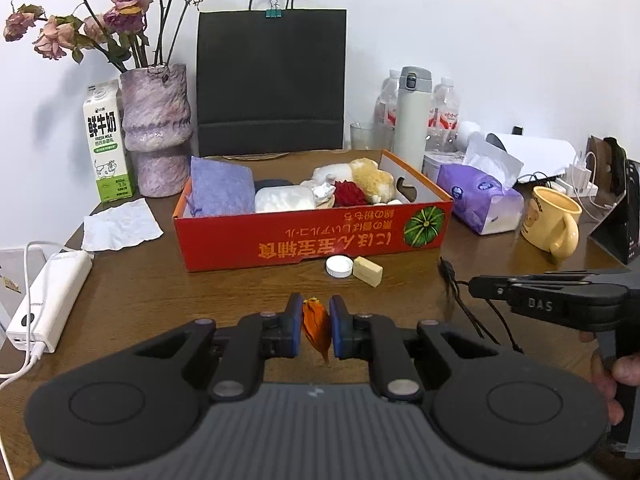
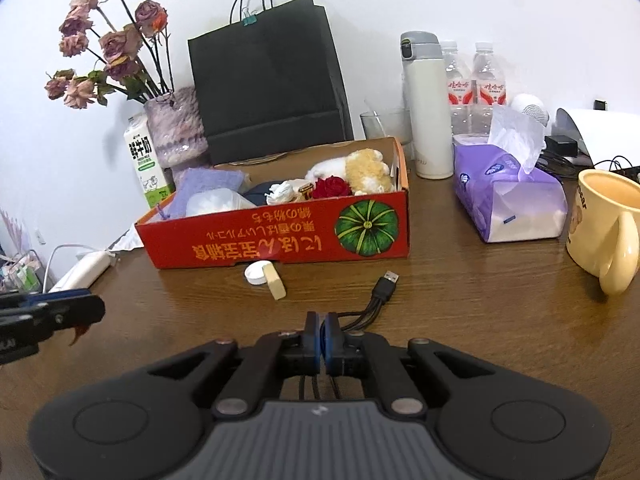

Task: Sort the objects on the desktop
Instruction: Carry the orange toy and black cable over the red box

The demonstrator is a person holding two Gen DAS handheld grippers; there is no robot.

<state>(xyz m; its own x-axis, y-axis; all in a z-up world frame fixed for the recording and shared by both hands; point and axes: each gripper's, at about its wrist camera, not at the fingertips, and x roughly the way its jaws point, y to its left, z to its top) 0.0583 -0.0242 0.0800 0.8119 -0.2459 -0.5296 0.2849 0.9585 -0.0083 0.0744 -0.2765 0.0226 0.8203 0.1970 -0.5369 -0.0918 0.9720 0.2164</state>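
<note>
My left gripper (image 1: 316, 320) is shut on a dried orange petal (image 1: 317, 330), held above the wooden table in front of the red cardboard box (image 1: 280, 240). The box holds a purple cloth, a plush toy, a red rose and other small items. A white bottle cap (image 1: 339, 266) and a beige block (image 1: 368, 271) lie just before the box. My right gripper (image 2: 322, 332) is shut, with the strands of a black USB cable (image 2: 387, 282) pinched between its pads. From the right wrist the left gripper (image 2: 96, 308) shows at the left edge, the petal (image 2: 80, 330) hanging from it.
Behind the box stand a milk carton (image 1: 106, 144), a vase of dried roses (image 1: 156, 128), a black paper bag (image 1: 272, 80), a white flask (image 1: 412, 116) and water bottles. A purple tissue pack (image 1: 480, 200) and a yellow mug (image 1: 554, 220) sit right. A power bank (image 1: 48, 300) lies left.
</note>
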